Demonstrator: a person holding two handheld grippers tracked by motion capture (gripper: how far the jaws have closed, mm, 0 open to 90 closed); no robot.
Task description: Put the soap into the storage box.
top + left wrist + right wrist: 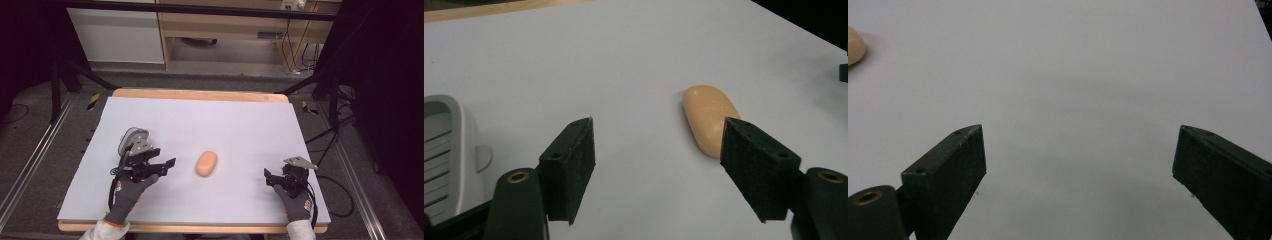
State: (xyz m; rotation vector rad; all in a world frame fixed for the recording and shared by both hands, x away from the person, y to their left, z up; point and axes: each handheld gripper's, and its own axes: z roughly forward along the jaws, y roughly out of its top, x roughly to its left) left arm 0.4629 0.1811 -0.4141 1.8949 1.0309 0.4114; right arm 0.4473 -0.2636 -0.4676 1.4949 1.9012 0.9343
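Note:
An orange oval soap bar (206, 163) lies flat in the middle of the white tabletop (210, 125). My left gripper (169, 166) rests a short way to its left, open and pointing toward it. In the left gripper view the soap bar (708, 117) lies just beyond the right jaw, apart from both open jaws of the left gripper (658, 123). My right gripper (269, 178) sits near the front right of the table, open, with bare table between its jaws (1080, 129). The soap bar (854, 45) peeks in at the top left of the right gripper view.
A grey and white slotted soap dish (133, 138) stands just behind the left gripper, and it appears at the left edge of the left gripper view (446, 150). The table's wooden far edge (200, 94) borders the white surface. Cables and stands surround the table.

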